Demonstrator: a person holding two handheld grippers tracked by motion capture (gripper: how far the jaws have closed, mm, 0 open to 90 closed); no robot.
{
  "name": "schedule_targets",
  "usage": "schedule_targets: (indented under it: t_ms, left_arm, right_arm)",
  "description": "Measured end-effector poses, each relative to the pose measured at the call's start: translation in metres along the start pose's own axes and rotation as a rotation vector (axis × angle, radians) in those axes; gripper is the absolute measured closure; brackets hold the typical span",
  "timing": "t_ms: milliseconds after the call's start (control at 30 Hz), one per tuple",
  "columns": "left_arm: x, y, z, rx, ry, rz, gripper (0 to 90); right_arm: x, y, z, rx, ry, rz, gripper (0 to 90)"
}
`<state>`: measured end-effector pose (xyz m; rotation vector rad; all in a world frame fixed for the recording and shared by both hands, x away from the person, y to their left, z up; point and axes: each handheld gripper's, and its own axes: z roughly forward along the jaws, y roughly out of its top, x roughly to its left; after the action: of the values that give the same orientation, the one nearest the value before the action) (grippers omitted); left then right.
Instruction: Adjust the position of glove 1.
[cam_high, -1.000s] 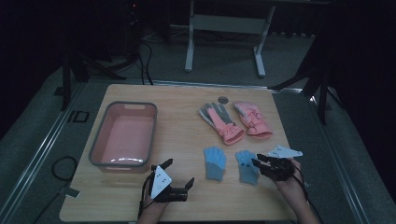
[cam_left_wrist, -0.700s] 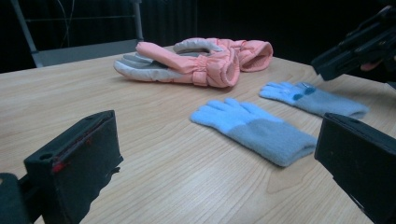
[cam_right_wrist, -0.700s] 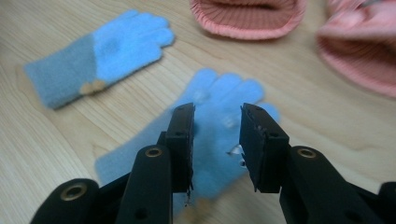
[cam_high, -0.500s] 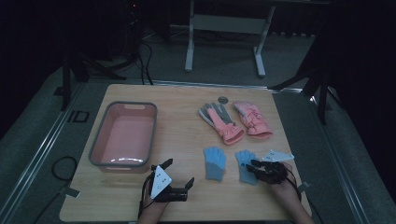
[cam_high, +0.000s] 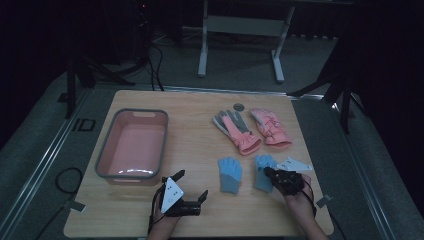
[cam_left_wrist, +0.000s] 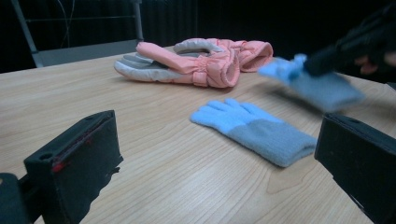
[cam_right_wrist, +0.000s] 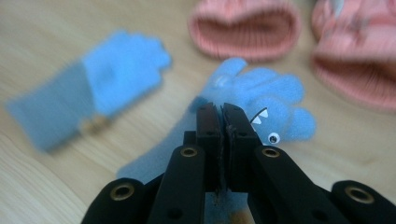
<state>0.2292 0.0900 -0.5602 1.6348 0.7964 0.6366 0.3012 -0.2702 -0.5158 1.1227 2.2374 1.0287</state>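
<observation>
Two blue knit gloves lie near the table's front right. One blue glove (cam_high: 231, 175) (cam_left_wrist: 254, 126) lies flat, fingers pointing away from me. My right gripper (cam_high: 268, 173) (cam_right_wrist: 222, 112) is shut on the other blue glove (cam_high: 262, 162) (cam_right_wrist: 261, 88), which has a small face with eyes and teeth. In the left gripper view this held glove (cam_left_wrist: 313, 86) looks raised off the wood. My left gripper (cam_high: 192, 185) (cam_left_wrist: 217, 140) stands open near the front edge, left of the flat glove, with nothing between its jaws.
A pair of pink padded gloves (cam_high: 240, 131) (cam_left_wrist: 196, 60) (cam_right_wrist: 245, 28) lies behind the blue ones. At the table's left stands a pink tub (cam_high: 105, 160) with a grey rim. A small dark disc (cam_high: 239, 106) lies near the far edge.
My right gripper has shifted a little to the left over the right-hand blue glove, shut on it. The left gripper has stayed where it was.
</observation>
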Motion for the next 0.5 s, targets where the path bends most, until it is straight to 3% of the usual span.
schedule_targets:
  t_ms: [100,133,167,233,367,400,500]
  left_arm:
    - [0.000,0.000,0.000,0.000,-0.001,-0.001,0.3]
    - [0.000,0.000,0.000,0.000,-0.001,-0.001,0.3]
    - [0.000,0.000,0.000,0.001,-0.002,0.000,0.3]
    - [0.000,0.000,0.000,0.001,-0.002,0.000,0.3]
    - [0.000,0.000,0.000,0.000,-0.004,0.000,0.3]
    - [0.000,0.000,0.000,-0.001,-0.003,0.001,0.3]
    - [0.000,0.000,0.000,-0.001,-0.004,0.001,0.3]
  right_arm:
    - [0.008,0.026,-0.012,-0.044,0.047,0.030,86.4]
    - [0.008,0.026,-0.012,-0.044,0.047,0.030,86.4]
    - [0.016,0.039,-0.017,-0.070,0.066,0.026,86.3]
    - [0.025,0.048,-0.017,-0.091,0.084,0.020,86.4]
    - [0.037,0.058,-0.012,-0.101,0.106,0.001,86.4]
    - [0.046,0.063,-0.007,-0.098,0.136,-0.004,86.3]
    - [0.055,0.068,0.000,-0.099,0.176,-0.018,86.3]
